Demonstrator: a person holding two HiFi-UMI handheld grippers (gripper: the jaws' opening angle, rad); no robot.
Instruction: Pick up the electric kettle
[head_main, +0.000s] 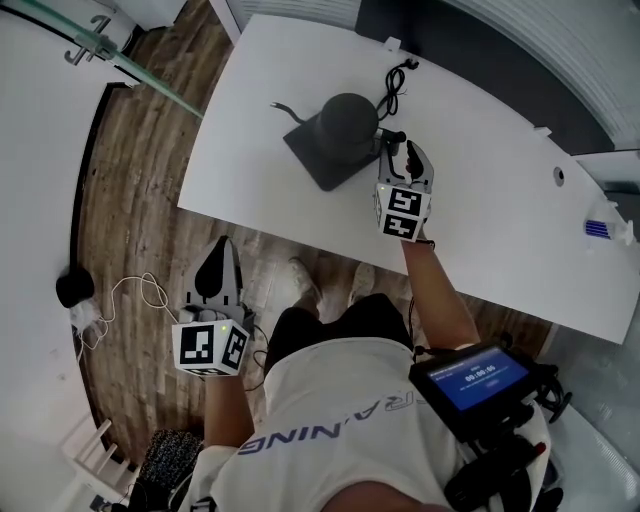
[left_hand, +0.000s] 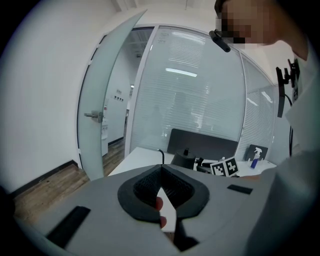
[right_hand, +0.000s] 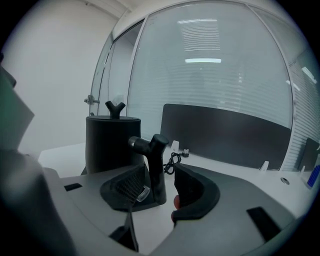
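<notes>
The dark grey electric kettle (head_main: 345, 125) stands on its square base (head_main: 318, 165) on the white table (head_main: 480, 210), its thin spout (head_main: 283, 107) pointing left. My right gripper (head_main: 400, 152) is at the kettle's right side. In the right gripper view it (right_hand: 161, 172) is open, and the upright black handle (right_hand: 159, 150) stands between the jaws, close to the left pad with a gap to the right one. The kettle body (right_hand: 112, 142) rises behind. My left gripper (head_main: 215, 278) hangs shut below the table's near edge, over the wood floor, holding nothing. From it (left_hand: 161, 168) the kettle (left_hand: 182, 159) shows far off.
A coiled power cord (head_main: 395, 85) lies behind the kettle. A blue spray bottle (head_main: 600, 228) stands at the table's right end. A dark partition (right_hand: 225, 135) backs the table. A glass door (left_hand: 107, 100) stands open at left. A black object with a white cable (head_main: 75, 290) lies on the floor.
</notes>
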